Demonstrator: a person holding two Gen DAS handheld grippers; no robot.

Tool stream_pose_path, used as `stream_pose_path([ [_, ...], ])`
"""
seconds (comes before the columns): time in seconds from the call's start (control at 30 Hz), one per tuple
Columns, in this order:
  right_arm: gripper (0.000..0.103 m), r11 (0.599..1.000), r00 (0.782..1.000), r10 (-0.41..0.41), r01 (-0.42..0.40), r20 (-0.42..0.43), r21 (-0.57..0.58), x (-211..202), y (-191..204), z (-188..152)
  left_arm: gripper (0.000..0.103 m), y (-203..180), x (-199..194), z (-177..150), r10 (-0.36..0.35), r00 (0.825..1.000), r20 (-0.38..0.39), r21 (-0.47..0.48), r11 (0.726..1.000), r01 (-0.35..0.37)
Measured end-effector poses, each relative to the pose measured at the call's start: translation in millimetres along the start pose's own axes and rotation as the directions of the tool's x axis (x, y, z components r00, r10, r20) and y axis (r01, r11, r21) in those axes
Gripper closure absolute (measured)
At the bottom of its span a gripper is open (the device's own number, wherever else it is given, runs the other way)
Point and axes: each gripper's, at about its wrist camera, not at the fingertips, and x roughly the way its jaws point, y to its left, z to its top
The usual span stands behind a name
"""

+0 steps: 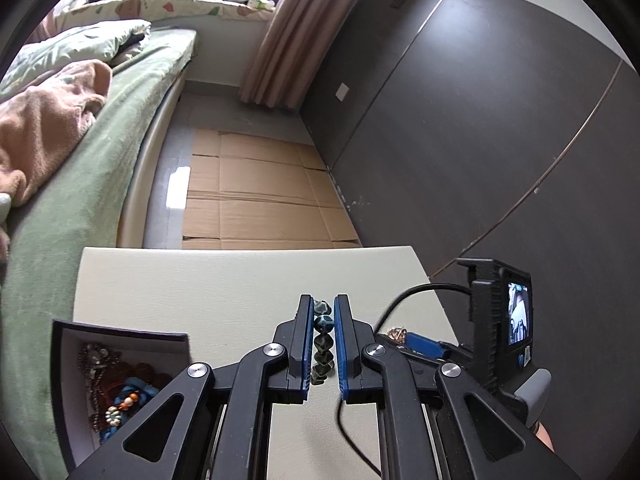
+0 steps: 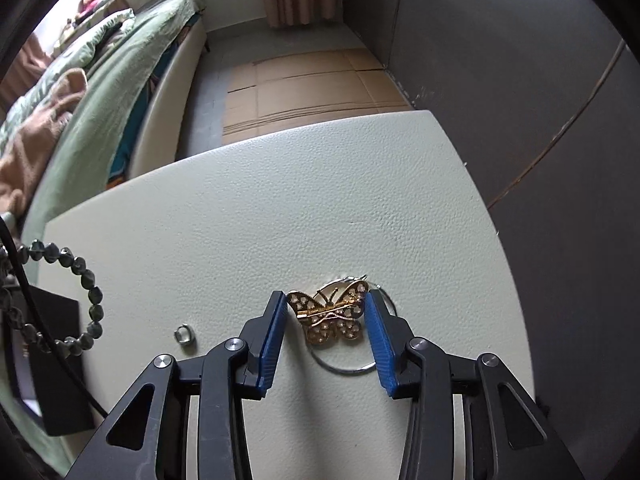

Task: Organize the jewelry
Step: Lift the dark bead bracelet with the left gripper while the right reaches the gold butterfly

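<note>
Cream table (image 2: 280, 200) bears butterfly brooch (image 2: 328, 316), ring (image 2: 185, 335).

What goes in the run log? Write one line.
left gripper: shut on bead bracelet | right gripper: open around butterfly brooch

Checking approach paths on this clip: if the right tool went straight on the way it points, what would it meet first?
The gold butterfly brooch, already between the open right tool tips, lying over a thin wire ring on the table. How high the tips are above it is unclear.
</note>
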Motion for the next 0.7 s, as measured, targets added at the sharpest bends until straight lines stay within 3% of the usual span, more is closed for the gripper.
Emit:
stream_pose_path([
  [0.33, 0.062, 0.976, 0.974, 0.211, -0.215, 0.08, 0.045, -39.3, -4.1, -18.2, 0.093, 8.1, -40.7, -4.1, 0.015, 0.998, 0.066, -0.017, 1.0, -0.014],
  [0.7, 0.062, 0.942, 0.928, 0.331, -0.334, 0.171, -0.01, -67.5, 33.5, -33.2, 0.093, 30.1, -87.7, -12.3, 0.066, 0.988, 0.142, -0.046, 0.997, -0.06],
])
